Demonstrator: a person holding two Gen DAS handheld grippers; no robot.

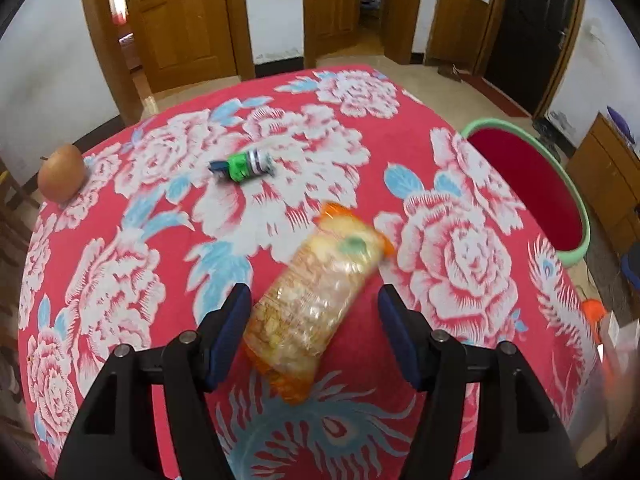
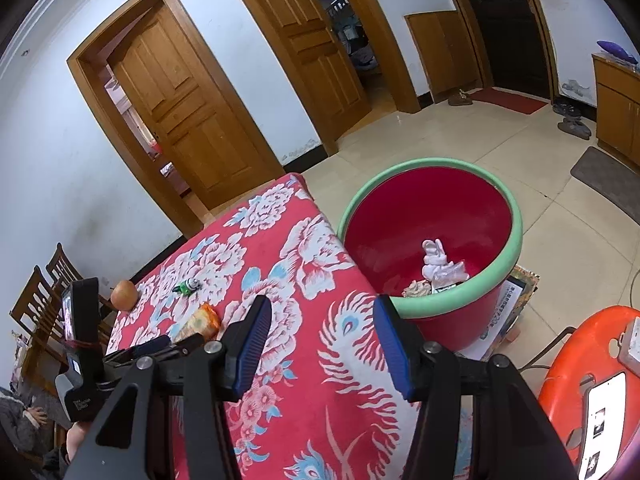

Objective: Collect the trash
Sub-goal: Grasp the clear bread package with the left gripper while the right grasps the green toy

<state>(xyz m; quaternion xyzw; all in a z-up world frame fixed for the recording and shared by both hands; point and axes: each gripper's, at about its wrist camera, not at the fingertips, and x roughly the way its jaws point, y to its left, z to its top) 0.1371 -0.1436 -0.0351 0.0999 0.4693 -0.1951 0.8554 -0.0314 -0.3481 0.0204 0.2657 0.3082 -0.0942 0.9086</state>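
Tilting steeply down, left gripper straddles snack bag; jaws apart.

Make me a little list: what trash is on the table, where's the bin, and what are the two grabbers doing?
table trash: orange snack bag; small green wrapper
also on table: round fruit
bin: red bucket beside the table, some trash inside
left gripper: open, around the snack bag
right gripper: open, empty
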